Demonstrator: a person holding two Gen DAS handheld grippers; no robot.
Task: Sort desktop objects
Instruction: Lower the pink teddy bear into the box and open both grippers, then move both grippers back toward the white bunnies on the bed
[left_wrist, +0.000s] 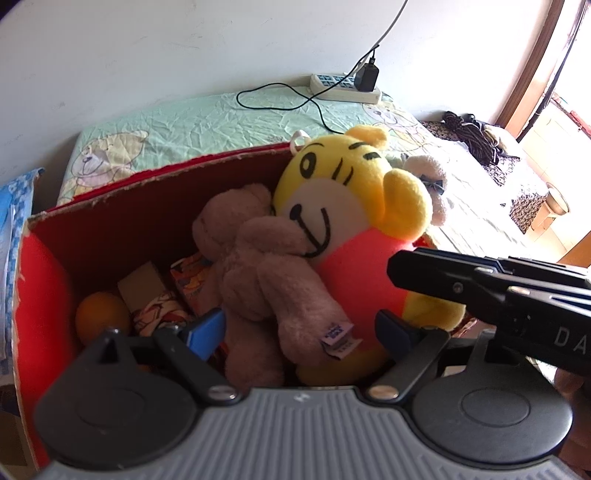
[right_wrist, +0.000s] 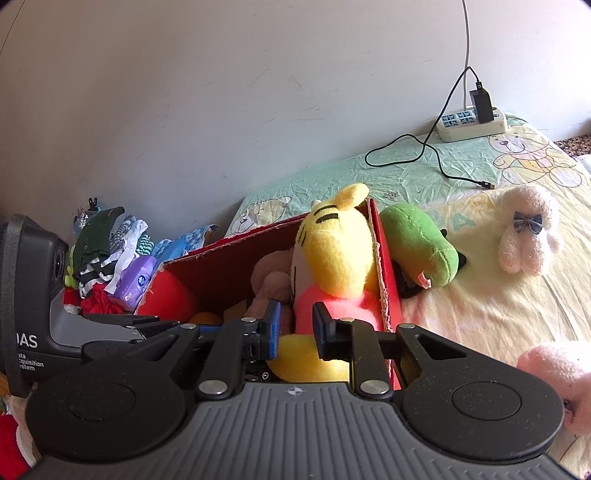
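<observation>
A red cardboard box (left_wrist: 147, 177) holds a yellow tiger plush (left_wrist: 351, 206) in a pink shirt and a brown teddy bear (left_wrist: 258, 273) lying against it. My left gripper (left_wrist: 299, 330) is open wide just above the bear's legs, with blue pads on either side. My right gripper (right_wrist: 297, 328) hovers over the box's right end (right_wrist: 380, 266), its pads a narrow gap apart and the tiger plush (right_wrist: 332, 254) showing beyond them. In the left wrist view the right gripper (left_wrist: 399, 266) reaches in from the right beside the tiger's pink body.
An orange (left_wrist: 101, 317), small boxes and wrappers lie in the box's bottom. On the bedsheet right of the box lie a green plush (right_wrist: 417, 247), a white plush dog (right_wrist: 528, 229) and a pink plush (right_wrist: 557, 384). A power strip (right_wrist: 472, 125) sits by the wall; clothes (right_wrist: 110, 251) pile left.
</observation>
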